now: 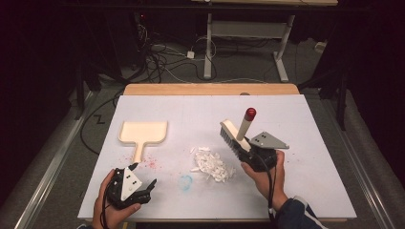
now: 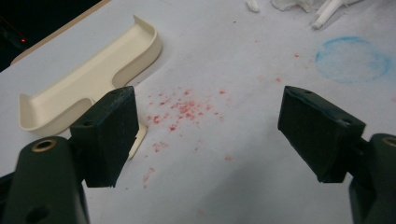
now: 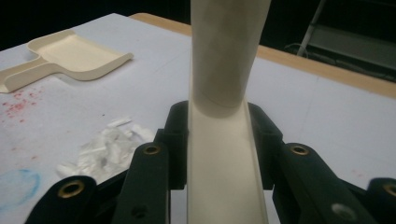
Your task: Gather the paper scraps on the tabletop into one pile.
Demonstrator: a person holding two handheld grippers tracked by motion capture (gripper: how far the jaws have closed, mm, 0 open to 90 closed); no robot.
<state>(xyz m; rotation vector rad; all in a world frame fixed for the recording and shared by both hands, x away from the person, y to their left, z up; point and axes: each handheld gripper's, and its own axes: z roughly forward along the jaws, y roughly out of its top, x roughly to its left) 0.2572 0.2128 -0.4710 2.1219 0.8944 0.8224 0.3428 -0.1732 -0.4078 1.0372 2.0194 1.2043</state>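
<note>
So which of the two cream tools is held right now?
The brush, clamped in the right gripper; the dustpan lies free on the table.

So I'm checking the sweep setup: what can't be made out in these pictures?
- Brush bristles: right gripper view, hidden behind its own handle and the right tool.
- Dustpan handle end: left gripper view, behind a left tool jaw.
- White scraps: high view, too small to count.

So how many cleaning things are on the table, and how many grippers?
Brush: 1
Dustpan: 1
Pile of white scraps: 1
Grippers: 2, the left gripper and the right gripper
Total: 5
</note>
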